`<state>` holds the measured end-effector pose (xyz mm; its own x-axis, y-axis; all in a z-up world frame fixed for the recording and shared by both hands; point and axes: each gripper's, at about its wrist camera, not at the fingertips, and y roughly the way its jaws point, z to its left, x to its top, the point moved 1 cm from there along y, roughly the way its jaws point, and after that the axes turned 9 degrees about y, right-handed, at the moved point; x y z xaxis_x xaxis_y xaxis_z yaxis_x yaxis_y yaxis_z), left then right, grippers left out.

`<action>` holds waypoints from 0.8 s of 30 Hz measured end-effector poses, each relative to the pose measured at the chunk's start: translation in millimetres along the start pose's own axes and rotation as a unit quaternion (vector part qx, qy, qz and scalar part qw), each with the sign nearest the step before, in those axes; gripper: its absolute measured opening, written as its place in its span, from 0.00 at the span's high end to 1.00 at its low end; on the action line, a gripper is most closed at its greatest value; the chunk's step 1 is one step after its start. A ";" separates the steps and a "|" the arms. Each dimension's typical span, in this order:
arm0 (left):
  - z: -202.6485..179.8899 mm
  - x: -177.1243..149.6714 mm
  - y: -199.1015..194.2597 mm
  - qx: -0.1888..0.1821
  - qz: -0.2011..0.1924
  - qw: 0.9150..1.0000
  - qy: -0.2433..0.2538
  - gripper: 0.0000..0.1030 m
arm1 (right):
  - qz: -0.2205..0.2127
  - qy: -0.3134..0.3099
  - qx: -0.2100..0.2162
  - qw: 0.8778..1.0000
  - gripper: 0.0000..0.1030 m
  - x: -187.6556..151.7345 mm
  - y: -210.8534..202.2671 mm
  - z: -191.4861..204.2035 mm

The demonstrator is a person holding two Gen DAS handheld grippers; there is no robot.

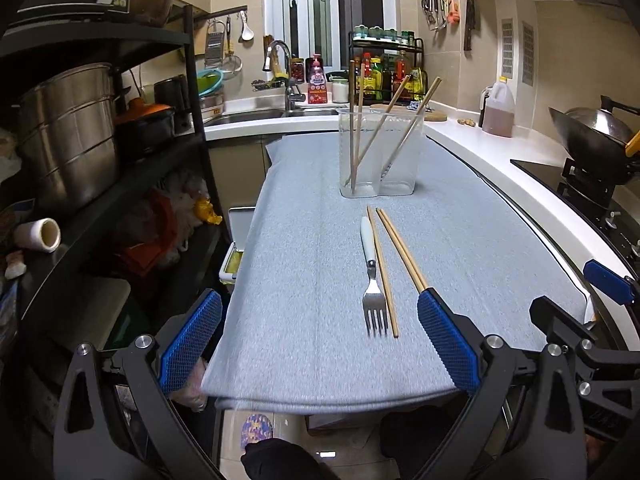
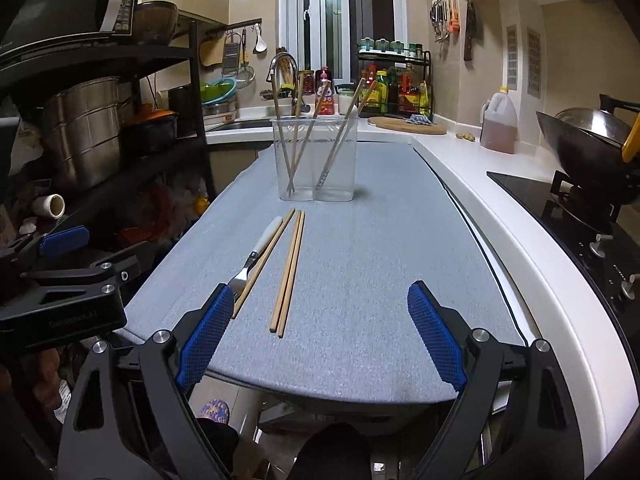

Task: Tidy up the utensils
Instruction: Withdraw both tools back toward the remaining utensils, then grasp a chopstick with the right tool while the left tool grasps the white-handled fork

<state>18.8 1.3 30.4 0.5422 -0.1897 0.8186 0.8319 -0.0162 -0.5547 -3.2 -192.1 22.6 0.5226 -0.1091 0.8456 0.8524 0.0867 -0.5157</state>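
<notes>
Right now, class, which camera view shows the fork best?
The left wrist view: the whole fork lies clear, tines and white handle visible. In the right wrist view a blue finger hides the fork's tines.

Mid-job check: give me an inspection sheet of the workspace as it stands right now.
Surface: grey mat over the table, flat.
Job's things: clear holder with chopsticks leaning in both halves; fork, a single chopstick beside it and a chopstick pair lying loose on the mat.
Clutter: nothing seen on the mat.
Grippers: left gripper and right gripper both open, empty, at the near edge.
Cables: nothing seen.
Surroundings: steel pot on the shelf rack, wok on the stove, oil jug.
</notes>
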 end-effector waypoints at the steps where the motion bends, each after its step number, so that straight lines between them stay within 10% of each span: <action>1: 0.9 -1.5 -1.0 0.001 0.001 1.000 -0.001 0.07 | 0.001 -0.002 0.001 1.000 0.15 -1.9 -1.2 1.2; 11: 6.6 -14.5 2.9 0.011 0.010 1.000 -0.010 0.07 | 0.009 0.000 0.006 1.000 0.16 -14.1 10.8 1.4; 18: 8.3 -21.5 12.3 0.013 0.023 1.000 -0.015 0.07 | 0.057 0.000 0.026 0.998 0.63 -30.8 47.0 -1.2; 24: 9.3 -23.4 19.4 0.018 0.034 0.999 -0.013 0.07 | 0.082 0.003 0.045 0.996 0.72 -35.2 71.6 1.0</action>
<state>23.3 14.5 1.9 0.6002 -0.1627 0.7831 0.7964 0.0312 -0.6039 39.4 -181.1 -43.9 0.6554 -0.0913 0.7498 0.7504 0.1914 -0.6326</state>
